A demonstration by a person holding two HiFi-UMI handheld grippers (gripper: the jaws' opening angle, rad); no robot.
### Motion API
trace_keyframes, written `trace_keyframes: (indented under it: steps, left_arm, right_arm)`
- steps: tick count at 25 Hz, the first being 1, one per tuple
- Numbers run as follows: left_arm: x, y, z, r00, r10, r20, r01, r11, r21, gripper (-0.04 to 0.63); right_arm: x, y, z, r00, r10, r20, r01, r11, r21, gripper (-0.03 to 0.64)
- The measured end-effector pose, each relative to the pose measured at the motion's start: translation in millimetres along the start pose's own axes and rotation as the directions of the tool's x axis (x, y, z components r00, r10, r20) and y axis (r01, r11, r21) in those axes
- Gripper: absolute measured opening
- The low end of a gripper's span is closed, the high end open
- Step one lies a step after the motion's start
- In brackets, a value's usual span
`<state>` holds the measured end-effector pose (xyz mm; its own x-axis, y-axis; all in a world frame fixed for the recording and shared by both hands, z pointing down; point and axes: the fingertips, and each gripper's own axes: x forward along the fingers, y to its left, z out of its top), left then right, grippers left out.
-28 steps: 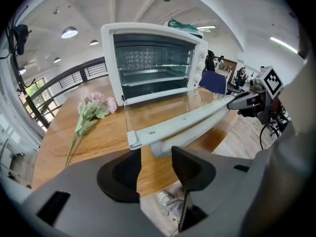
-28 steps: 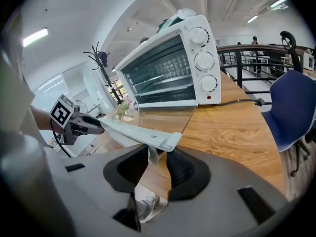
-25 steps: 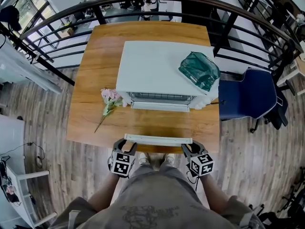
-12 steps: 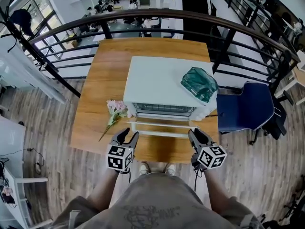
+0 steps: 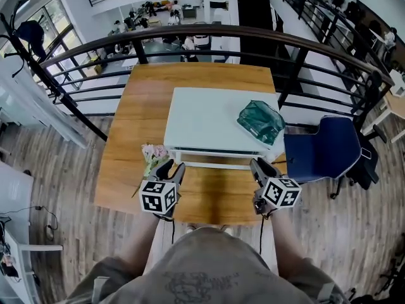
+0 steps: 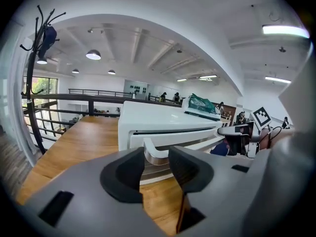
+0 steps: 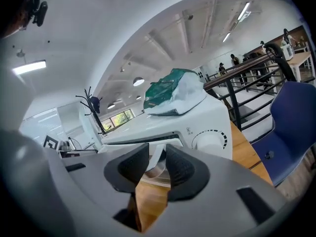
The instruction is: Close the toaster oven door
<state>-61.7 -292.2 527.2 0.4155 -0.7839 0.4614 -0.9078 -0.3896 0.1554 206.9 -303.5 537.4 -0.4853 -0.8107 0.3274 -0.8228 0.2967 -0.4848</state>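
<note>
- Head view: we look steeply down from above the toaster oven, set back on its door side, far enough to take in its whole top.
- Left gripper view: low and close before its front left corner, facing the door.
- Right gripper view: low and close before its front right corner, facing the door.
- Shared by all three: the oven's front edge and the green bag on its top.

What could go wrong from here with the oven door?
1. The left gripper and right gripper jaws are closing with the door handle ends in their gaps; they could snag it and pull the door open.
2. A firm push may slide the green bag off the toaster oven.
</note>
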Motion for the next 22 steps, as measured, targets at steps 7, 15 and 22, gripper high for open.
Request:
trace_keyframes:
  steps: [7,15,22]
  left_arm:
    - [10,4,7,1.000,0.010,0.020,-0.009,1.000,-0.019,0.176]
    - [-26,-8,50,0.995,0.041,0.088,-0.057,0.980,0.192,0.110]
    - [-80,-43,150,0.955,-0.067,0.290,0.001,0.975,0.222,0.050]
  right_arm:
    - [9,-4,8,0.999,-0.036,-0.010,0.035,0.995,-0.090,0.123]
    - [-37,23,54,0.999,-0.012,0.034,0.020,0.971,-0.240,0.081]
    - [-98,87,144,0.961,0.122,0.247,-0.034,0.943,-0.332,0.051]
